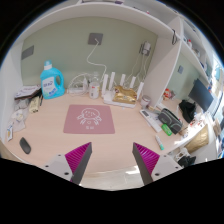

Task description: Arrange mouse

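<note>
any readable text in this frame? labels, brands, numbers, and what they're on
None readable.
Blue detergent bottle: it carries a label, but the print is too small to read.
Pink mouse mat: it has a pale printed design, with no legible words.
Gripper: open, holding nothing, no markings visible.

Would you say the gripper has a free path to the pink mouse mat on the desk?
Probably yes: the gripper is open, and the pink mouse mat lies just beyond its fingers with only bare desk between them.

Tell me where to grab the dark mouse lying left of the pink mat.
Judging by its low, oval shape, pinch the mouse across its narrow width, coming down from above; it lies flat on the desk. The open gripper must first swing left.
</note>
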`<move>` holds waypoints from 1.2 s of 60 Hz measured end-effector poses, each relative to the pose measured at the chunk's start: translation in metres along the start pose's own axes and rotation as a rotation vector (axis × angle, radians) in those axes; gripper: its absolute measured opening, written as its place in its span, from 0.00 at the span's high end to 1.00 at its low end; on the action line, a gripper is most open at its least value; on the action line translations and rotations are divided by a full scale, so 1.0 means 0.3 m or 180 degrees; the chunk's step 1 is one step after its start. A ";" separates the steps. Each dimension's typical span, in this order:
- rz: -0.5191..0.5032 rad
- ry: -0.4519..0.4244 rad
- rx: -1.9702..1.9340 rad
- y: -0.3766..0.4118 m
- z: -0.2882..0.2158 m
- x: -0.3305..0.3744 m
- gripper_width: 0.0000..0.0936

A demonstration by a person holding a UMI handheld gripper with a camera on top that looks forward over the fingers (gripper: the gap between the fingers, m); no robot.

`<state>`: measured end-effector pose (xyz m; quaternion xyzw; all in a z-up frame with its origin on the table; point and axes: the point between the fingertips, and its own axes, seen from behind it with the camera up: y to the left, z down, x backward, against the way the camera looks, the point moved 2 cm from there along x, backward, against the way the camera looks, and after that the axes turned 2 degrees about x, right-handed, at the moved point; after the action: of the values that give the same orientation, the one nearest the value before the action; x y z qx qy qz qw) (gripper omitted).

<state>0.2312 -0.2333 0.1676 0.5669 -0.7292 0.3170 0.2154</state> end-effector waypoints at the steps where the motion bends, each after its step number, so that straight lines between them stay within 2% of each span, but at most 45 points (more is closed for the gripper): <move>1: 0.0012 -0.0004 -0.0003 -0.001 0.002 0.001 0.10; 11: 0.0135 0.0033 -0.0043 0.041 0.108 0.033 0.10; 17: 0.0076 0.0071 -0.0086 0.149 0.210 0.063 0.10; 25: -0.0263 0.0081 -0.0051 0.427 0.340 0.093 0.10; 34: -0.0776 -0.0056 0.0156 0.833 0.398 0.104 0.09; 40: -0.1033 -0.0126 0.0312 1.063 0.400 0.083 0.10; 50: -0.1162 -0.0242 0.0429 1.283 0.341 0.003 0.10; 72: -0.1162 -0.0398 0.0506 1.425 0.181 -0.193 0.11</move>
<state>-0.1629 -0.1649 -0.0030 0.7234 -0.5990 0.2936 0.1782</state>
